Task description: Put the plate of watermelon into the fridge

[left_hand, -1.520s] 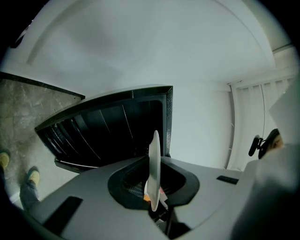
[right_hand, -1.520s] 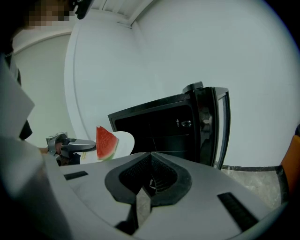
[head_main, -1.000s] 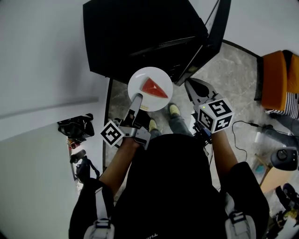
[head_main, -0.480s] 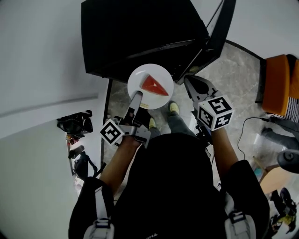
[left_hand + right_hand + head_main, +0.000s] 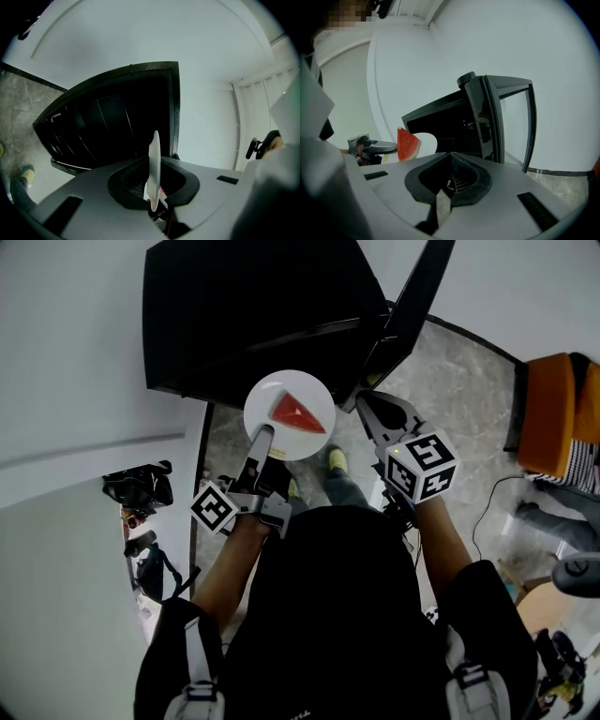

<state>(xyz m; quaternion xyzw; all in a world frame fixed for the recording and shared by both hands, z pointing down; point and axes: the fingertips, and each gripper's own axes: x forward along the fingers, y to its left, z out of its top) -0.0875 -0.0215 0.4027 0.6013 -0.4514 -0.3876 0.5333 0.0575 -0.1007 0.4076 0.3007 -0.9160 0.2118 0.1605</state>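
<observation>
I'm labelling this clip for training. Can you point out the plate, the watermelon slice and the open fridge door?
plate (image 5: 262, 392), head view, bare white upper-left part.
watermelon slice (image 5: 295, 414), head view, middle of the red flesh.
fridge door (image 5: 410, 306), head view, middle of the dark open panel.

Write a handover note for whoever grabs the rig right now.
Left gripper: shut on the rim of the white plate, which it holds about level.
Right gripper: jaws together, nothing in them, beside the plate.
Watermelon slice: lies on the plate.
Fridge: black, with its door open on the right.
Done: plate picked up and brought to the fridge's front.
Left: slide the plate onto a shelf inside, release it, then probably close the door.
</observation>
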